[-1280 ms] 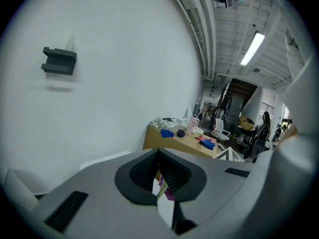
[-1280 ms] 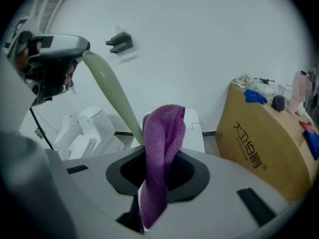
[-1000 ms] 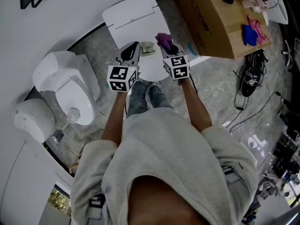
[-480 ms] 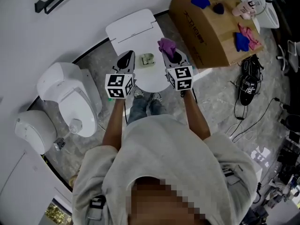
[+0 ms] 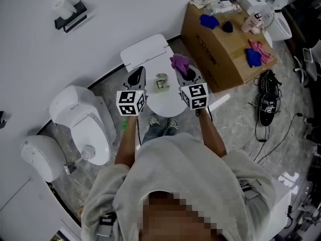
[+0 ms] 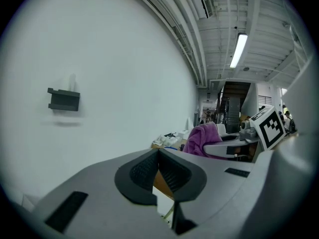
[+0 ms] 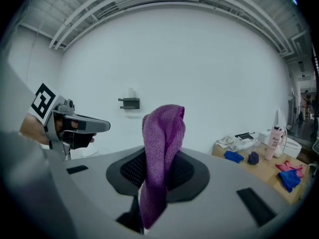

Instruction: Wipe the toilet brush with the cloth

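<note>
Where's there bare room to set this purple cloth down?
Best is the closed white toilet: its top is bare toward the wall, behind the small pale object near the front. The brown cardboard box is crowded on top with blue rags, pink rags and a bottle. The grey floor beside it holds black shoes and cables.

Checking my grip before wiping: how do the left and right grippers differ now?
The right gripper is shut on the cloth; the left gripper is shut on nothing. The right one's fingers are parted by the cloth; the left one's touch. Both point at the wall, side by side.
</note>
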The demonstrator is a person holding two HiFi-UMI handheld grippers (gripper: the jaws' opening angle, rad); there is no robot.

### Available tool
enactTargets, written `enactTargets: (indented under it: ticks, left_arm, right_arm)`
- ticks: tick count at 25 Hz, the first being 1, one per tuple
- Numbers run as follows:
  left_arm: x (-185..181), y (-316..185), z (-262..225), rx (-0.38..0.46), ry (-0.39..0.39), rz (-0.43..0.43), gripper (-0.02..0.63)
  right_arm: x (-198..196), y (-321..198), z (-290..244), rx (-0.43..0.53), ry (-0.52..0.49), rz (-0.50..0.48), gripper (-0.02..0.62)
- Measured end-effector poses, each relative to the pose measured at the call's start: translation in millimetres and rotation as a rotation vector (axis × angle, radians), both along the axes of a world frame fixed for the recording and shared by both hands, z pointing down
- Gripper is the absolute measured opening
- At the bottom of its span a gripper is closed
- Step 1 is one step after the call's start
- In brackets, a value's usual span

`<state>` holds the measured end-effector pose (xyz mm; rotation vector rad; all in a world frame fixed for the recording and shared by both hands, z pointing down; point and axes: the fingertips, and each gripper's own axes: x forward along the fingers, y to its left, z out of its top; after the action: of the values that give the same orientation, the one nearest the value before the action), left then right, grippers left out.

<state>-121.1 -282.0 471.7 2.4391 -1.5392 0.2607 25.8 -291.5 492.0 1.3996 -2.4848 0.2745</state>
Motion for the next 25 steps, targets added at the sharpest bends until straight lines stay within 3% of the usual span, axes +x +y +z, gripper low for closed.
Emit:
enactTargets:
  ticks: [12,25]
  left_arm:
    - [-1,-13,-43,0.103,0.006,0.01,0.02]
    - [5,-17,-51,0.121,-0.002,0.008,0.02]
  right_arm:
    - [-8,-4,-43,0.095,-0.002,-0.003,0.101]
    - [-2,-9,-51,0.115,0.001,0.006,0.1]
